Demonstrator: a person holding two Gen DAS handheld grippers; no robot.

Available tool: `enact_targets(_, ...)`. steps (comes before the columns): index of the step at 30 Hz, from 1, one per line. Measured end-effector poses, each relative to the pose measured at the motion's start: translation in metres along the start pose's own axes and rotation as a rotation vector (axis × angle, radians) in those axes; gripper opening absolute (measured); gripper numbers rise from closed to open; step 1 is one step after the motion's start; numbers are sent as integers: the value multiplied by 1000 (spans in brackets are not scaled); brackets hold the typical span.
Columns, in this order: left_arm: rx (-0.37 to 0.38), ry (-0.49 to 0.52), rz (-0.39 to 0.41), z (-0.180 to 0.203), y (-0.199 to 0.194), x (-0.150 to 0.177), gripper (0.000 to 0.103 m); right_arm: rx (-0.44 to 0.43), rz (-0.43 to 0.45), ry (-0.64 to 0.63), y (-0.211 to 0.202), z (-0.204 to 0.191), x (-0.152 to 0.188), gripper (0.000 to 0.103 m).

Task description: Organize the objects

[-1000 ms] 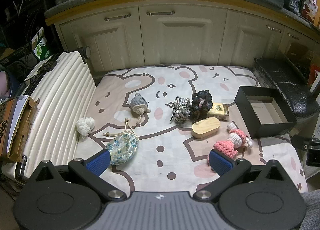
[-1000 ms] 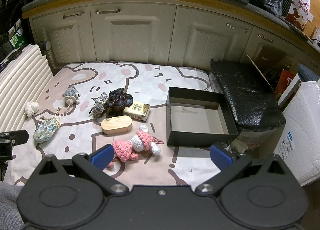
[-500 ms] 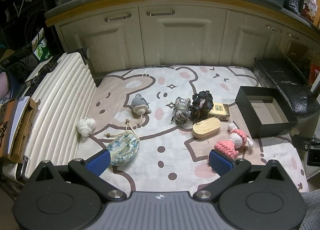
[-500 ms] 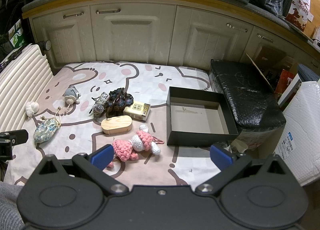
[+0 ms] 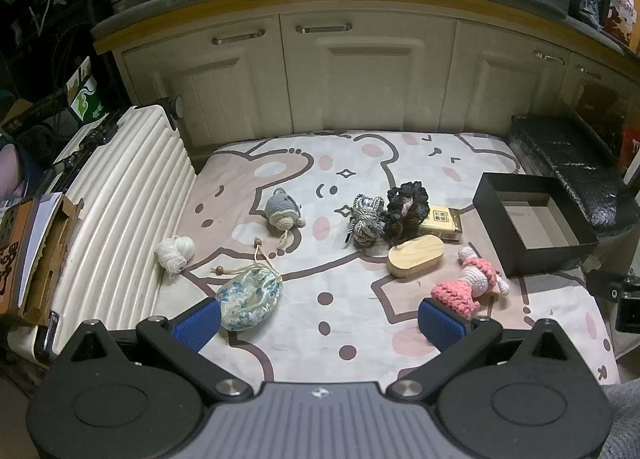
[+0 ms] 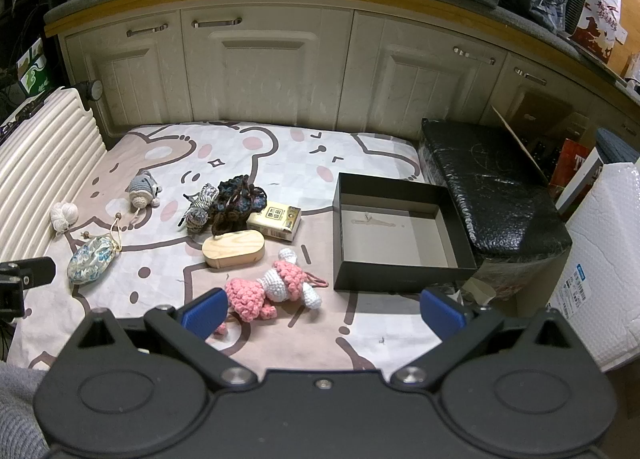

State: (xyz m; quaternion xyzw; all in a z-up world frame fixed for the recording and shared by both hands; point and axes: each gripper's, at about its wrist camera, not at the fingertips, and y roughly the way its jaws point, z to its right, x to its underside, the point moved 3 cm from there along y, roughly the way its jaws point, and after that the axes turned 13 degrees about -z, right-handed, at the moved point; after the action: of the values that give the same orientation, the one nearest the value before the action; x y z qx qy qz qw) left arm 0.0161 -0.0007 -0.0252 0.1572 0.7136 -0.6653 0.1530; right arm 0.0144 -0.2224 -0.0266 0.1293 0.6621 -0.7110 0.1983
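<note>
Small items lie scattered on a bear-print mat (image 5: 328, 163): a white yarn ball (image 5: 174, 253), a floral drawstring pouch (image 5: 248, 301), a grey crochet toy (image 5: 282, 211), a striped cord bundle (image 5: 364, 219), a dark crochet piece (image 5: 406, 205), a yellow box (image 5: 442, 221), an oval wooden box (image 5: 416, 257) and a pink crochet doll (image 5: 470, 285). An empty black box (image 6: 400, 235) stands to their right. My left gripper (image 5: 320, 321) hovers open above the mat's near edge, holding nothing. My right gripper (image 6: 322, 309) is open too, near the doll (image 6: 272, 289).
A ribbed white suitcase (image 5: 116, 219) borders the mat on the left. Cream cabinets (image 5: 360, 75) close off the back. A black wrapped block (image 6: 488, 191) and a white bubble-wrap parcel (image 6: 596, 267) stand to the right of the black box.
The left wrist view has shifted very slightly; the objects sit a touch lower in its frame. Nothing on the mat has moved, and both grippers stay open.
</note>
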Motion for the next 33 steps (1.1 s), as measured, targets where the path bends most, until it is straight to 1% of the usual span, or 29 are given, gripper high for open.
enact_targets(8,-8,8,-1,0,1,1,103,0,0,0,0,0,0,103)
enact_targets(33,-1,-1,-12,0,2,-1,103,-1,-1,0,0,0,0,103)
